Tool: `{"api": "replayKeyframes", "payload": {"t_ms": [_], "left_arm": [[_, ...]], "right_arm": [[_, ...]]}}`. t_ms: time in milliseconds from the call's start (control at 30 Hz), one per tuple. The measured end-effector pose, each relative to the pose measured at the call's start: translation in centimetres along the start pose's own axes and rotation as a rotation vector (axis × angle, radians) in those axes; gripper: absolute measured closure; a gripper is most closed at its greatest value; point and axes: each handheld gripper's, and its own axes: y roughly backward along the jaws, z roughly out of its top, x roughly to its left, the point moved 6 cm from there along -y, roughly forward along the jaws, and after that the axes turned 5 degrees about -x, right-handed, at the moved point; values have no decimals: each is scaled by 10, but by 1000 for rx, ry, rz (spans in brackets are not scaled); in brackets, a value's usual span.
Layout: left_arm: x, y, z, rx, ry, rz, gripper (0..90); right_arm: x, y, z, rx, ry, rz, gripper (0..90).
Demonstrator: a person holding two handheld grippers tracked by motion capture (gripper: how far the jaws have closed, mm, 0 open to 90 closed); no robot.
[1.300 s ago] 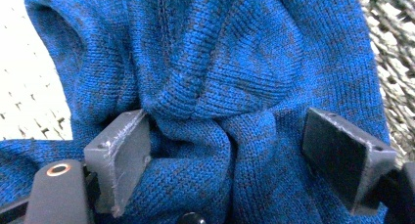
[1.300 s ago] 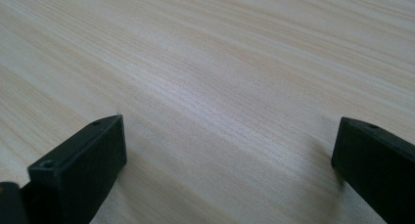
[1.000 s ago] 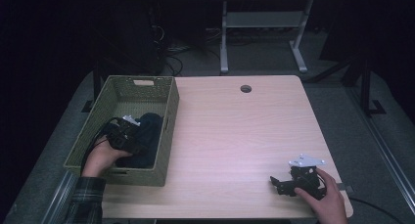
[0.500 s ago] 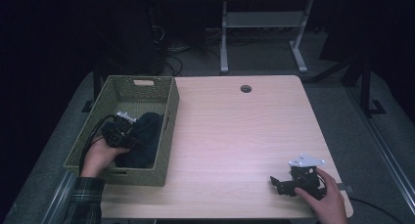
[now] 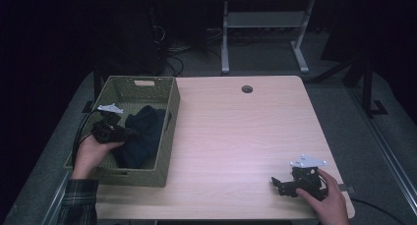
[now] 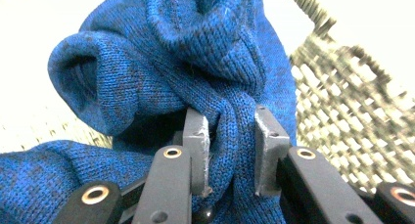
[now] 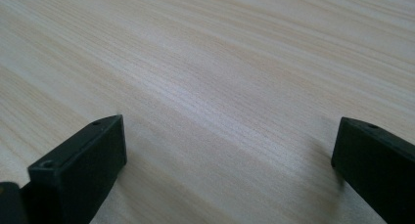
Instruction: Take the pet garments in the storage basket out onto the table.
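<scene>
A dark blue knitted cloth (image 5: pixel 146 129) lies bunched inside an olive woven basket (image 5: pixel 142 178) at the table's left edge. My left gripper (image 5: pixel 131 133) reaches into the basket from its left side. In the left gripper view it (image 6: pixel 230 131) is shut on a fold of the blue knit (image 6: pixel 195 53), which is pinched between the jaws. My right gripper (image 5: pixel 276 183) rests on the wooden table near the front right corner. In the right gripper view it (image 7: pixel 230 136) stands wide open with nothing but bare wood between the jaws.
The light wooden table (image 5: pixel 236 131) has a round cable hole (image 5: pixel 247 89) near its far edge. Behind the table stand a white desk frame (image 5: pixel 265 23) and loose cables (image 5: pixel 172 53) on the dark floor.
My left gripper has drawn a little toward the basket's left wall, pulling the pinched cloth with it. The right gripper has stayed still.
</scene>
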Motion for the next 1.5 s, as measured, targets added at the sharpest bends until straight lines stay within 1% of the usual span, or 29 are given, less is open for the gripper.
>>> {"api": "replayKeyframes", "payload": {"t_ms": [167,200,233,367,467,533,600,733,767,900,933,1067,1100,1167,1233,1333,1500], "left_arm": [[-2,10,8,-67,7,-8,724],[-4,13,11,-94,11,-8,725],[-4,13,11,-94,11,-8,725],[-5,20,16,-137,12,-5,727],[-5,25,19,-168,20,-4,728],[-4,29,21,-180,15,4,732],[-4,33,23,-208,21,8,733],[-4,42,28,-266,33,-19,737],[-5,44,29,-278,35,-20,738],[-8,53,36,-317,28,-19,739],[-8,55,37,-325,17,-20,739],[-16,62,45,-366,8,-42,739],[-17,63,47,-370,5,-46,739],[-25,66,54,-397,-9,-65,739],[-27,67,56,-401,-15,-70,739],[-33,68,64,-415,-26,-88,739],[-48,68,77,-441,-52,-127,742]], "right_arm": [[0,0,0,0,0,0,0],[0,0,0,0,0,0,0],[0,0,0,0,0,0,0],[0,0,0,0,0,0,0],[0,0,0,0,0,0,0],[0,0,0,0,0,0,0],[0,0,0,0,-2,1,0],[0,0,0,0,0,0,0],[0,0,0,0,0,0,0],[0,0,0,0,-1,0,0],[0,0,0,1,-1,0,0],[0,0,0,0,1,0,0],[0,0,0,0,0,0,0],[0,-1,0,-1,1,0,0],[0,-1,0,0,1,0,0],[0,-1,0,1,1,0,0],[0,-1,1,1,0,-1,0]]}}
